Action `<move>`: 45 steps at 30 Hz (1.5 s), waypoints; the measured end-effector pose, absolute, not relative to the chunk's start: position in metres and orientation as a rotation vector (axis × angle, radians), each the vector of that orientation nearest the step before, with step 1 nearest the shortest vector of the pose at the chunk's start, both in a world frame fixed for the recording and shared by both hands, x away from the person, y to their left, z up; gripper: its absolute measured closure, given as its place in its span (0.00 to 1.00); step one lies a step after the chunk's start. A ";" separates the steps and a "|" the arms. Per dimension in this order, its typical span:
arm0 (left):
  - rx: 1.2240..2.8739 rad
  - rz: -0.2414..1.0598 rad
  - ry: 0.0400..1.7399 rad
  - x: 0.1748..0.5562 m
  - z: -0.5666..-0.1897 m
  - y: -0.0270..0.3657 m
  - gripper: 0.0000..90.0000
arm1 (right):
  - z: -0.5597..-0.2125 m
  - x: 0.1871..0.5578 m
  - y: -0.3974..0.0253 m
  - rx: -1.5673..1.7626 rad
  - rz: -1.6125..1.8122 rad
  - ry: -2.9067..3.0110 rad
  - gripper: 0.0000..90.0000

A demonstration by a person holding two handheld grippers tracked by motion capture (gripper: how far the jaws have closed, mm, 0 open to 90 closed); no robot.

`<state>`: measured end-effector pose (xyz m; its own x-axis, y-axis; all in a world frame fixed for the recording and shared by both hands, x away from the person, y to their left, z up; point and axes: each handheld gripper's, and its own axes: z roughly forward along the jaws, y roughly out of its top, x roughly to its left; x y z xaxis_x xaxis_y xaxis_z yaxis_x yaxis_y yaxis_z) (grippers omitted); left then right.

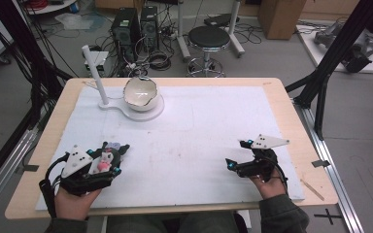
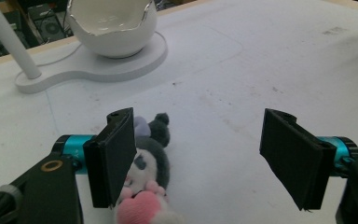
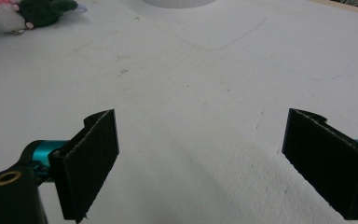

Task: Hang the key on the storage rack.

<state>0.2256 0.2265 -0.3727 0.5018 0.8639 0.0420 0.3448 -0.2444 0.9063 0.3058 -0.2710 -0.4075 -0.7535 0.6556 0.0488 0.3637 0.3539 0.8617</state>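
No legible text, label, brand name or number appears on any surface. One sign is present: a black cross mark on the floor, at 4 o'clock from the table (a plain plus shape, without lettering).

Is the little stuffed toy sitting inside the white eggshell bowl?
No, the stuffed toy lies on the table beside the left gripper, well short of the bowl.

We see a fluffy cloth plush toy, a glossy ceramic-looking eggshell bowl, matt white sheet over the wooden desk.
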 end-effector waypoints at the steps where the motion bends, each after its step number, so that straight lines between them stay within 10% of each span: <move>1: 1.814 0.699 1.012 0.226 -0.373 0.226 0.30 | -0.407 0.306 -0.271 0.909 1.356 2.318 0.11; 45: 1.874 0.662 1.329 0.259 -0.420 0.241 0.29 | -0.407 0.307 -0.271 0.897 1.367 2.302 0.11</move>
